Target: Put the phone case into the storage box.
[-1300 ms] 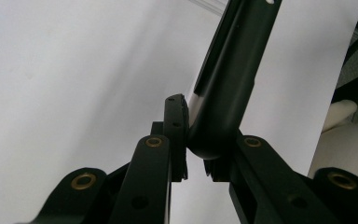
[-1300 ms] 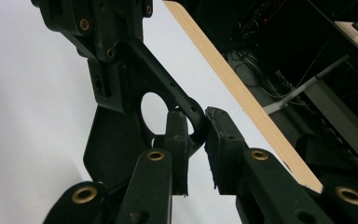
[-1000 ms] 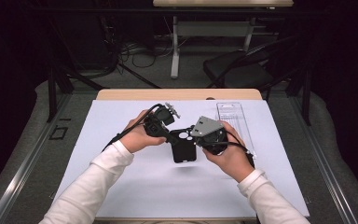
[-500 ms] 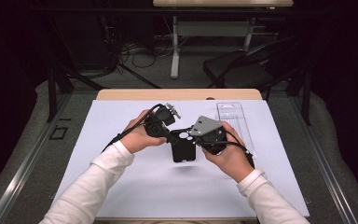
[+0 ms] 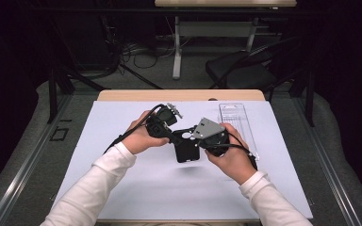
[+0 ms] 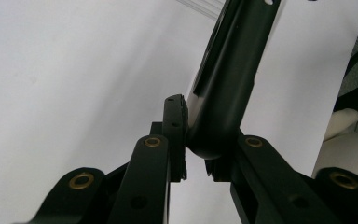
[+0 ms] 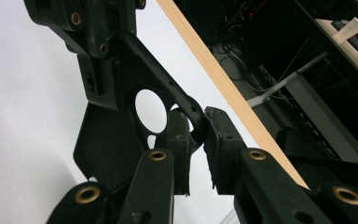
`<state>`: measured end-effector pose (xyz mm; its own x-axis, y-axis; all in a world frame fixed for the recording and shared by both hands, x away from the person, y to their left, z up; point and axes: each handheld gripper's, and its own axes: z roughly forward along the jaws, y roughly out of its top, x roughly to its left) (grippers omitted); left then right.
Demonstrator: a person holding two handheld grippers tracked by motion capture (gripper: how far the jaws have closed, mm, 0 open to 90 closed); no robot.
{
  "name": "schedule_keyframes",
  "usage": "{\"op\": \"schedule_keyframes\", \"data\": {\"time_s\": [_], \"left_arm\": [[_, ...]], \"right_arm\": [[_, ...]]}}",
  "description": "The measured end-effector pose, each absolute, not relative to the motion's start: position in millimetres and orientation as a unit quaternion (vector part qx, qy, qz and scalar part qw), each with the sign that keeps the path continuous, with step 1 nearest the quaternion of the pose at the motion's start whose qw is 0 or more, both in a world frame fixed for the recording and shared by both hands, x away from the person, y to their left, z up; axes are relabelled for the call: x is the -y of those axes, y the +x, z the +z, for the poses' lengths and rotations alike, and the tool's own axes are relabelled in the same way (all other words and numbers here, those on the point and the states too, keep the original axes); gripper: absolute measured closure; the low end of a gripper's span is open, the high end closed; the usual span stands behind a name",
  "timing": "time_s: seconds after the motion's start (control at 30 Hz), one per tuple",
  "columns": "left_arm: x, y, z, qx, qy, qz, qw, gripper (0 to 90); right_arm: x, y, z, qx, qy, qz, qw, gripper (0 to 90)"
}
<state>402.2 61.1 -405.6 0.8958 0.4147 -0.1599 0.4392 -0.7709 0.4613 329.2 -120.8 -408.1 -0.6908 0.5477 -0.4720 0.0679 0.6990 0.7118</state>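
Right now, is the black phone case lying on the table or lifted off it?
Lifted. Both grippers, left gripper and right gripper, clamp corners of the black phone case; it casts a shadow on the white table below.

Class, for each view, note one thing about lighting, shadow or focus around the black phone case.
High view: the white mat is evenly lit, the room behind dark, and a soft shadow lies under the phone case. Left gripper view: the mat glares white and the near fingers look soft. Right gripper view: the background is dim.

clear plastic tray (image 5: 238,123), white mat (image 5: 99,132), chair (image 5: 245,70)
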Motion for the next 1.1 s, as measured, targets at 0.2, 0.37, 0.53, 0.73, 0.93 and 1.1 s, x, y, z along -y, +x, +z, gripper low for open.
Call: {"op": "schedule_keyframes", "data": {"time_s": [0.2,0.37,0.53,0.73,0.93,1.1], "left_arm": [[-60.8,401.3,-405.9,-0.227,0.939,-0.030,0.257,80.4],[-61.0,401.3,-405.5,-0.225,0.937,-0.037,0.263,78.5],[-60.4,400.8,-405.8,-0.225,0.938,-0.038,0.263,78.3],[-60.2,401.2,-405.7,-0.224,0.937,-0.037,0.264,78.3],[-59.9,400.9,-405.3,-0.222,0.938,-0.034,0.263,80.0],[-60.5,400.8,-405.6,-0.217,0.942,-0.026,0.256,81.1]], "right_arm": [[120.7,327.5,-408.8,-0.847,0.173,0.345,0.364,80.8],[120.2,327.4,-409.7,-0.845,0.171,0.346,0.370,80.9],[120.4,328.0,-410.1,-0.843,0.171,0.347,0.373,81.2],[121.0,328.0,-410.6,-0.841,0.173,0.349,0.376,81.3],[121.3,328.1,-410.4,-0.841,0.172,0.350,0.375,81.2],[122.3,330.2,-411.1,-0.846,0.173,0.353,0.360,80.8]]}}
